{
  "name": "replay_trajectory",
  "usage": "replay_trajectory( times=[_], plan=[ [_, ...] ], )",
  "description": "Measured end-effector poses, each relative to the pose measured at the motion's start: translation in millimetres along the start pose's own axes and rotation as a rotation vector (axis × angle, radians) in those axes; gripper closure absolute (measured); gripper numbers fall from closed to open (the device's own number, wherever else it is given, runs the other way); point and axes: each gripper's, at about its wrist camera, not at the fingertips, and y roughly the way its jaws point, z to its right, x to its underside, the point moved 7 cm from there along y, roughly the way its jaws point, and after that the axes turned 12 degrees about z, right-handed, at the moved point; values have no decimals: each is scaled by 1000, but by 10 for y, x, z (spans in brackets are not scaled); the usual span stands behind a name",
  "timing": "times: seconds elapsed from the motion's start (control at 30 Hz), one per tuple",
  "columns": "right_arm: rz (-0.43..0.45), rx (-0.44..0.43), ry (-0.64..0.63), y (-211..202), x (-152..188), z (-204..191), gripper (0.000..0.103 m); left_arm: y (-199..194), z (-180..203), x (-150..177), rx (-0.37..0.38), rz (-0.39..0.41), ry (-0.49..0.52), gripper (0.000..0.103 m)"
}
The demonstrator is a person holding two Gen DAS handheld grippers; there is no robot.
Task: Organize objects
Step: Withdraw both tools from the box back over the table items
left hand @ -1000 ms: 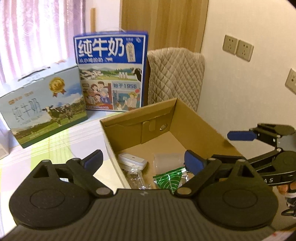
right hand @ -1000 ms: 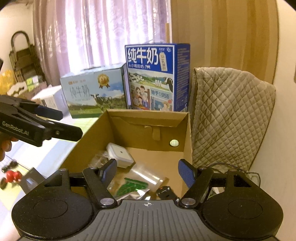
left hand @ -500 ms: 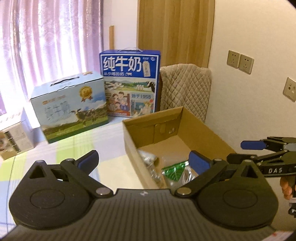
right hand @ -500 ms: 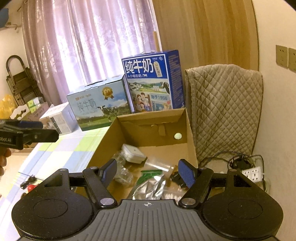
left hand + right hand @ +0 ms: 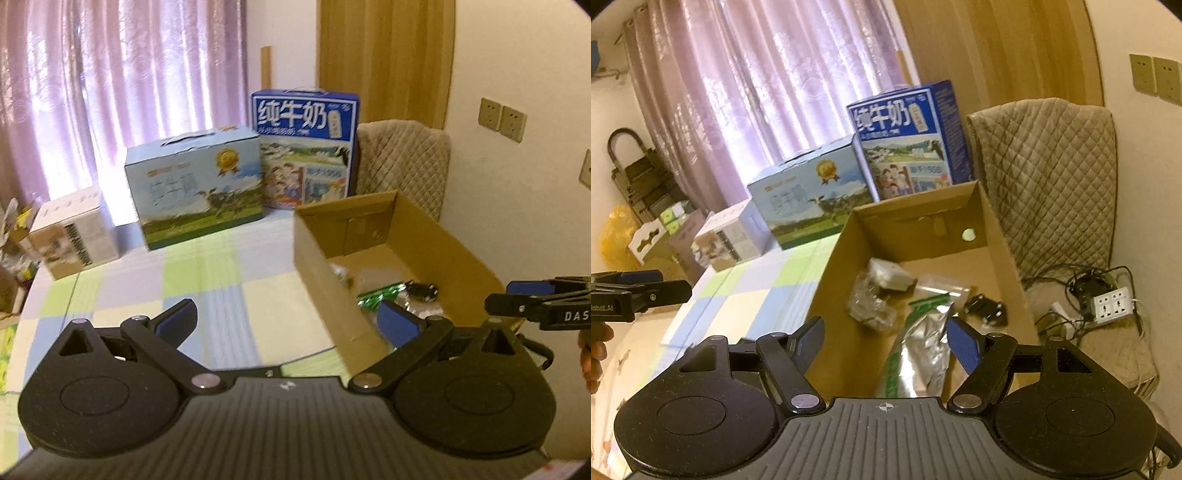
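Left gripper [image 5: 286, 321]: blue-padded jaws spread wide, holding nothing, raised above the checked green-and-blue tablecloth [image 5: 155, 291] beside the box's near corner.
Right gripper [image 5: 886, 339]: jaws likewise apart and empty, hanging over the box's near end.
Open brown cardboard box [image 5: 831, 266]: already holds a silver foil pouch with green trim [image 5: 923, 350], a crumpled clear plastic bag [image 5: 870, 301], a white plastic adapter [image 5: 890, 277] and a small black gadget [image 5: 984, 308].
Key relation: the pouch lies just ahead of the right gripper, long axis running away from it; the right hand looks nearer.
Behind: two blue milk cartons [image 5: 199, 188].
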Motion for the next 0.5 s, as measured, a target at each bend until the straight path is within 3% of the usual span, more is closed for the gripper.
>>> replay_trajectory(
  times=[0.5],
  plan=[
    [-73, -101, -34, 50, 330, -748, 33, -319, -481, 426, -37, -96, -54, 1]
  ],
)
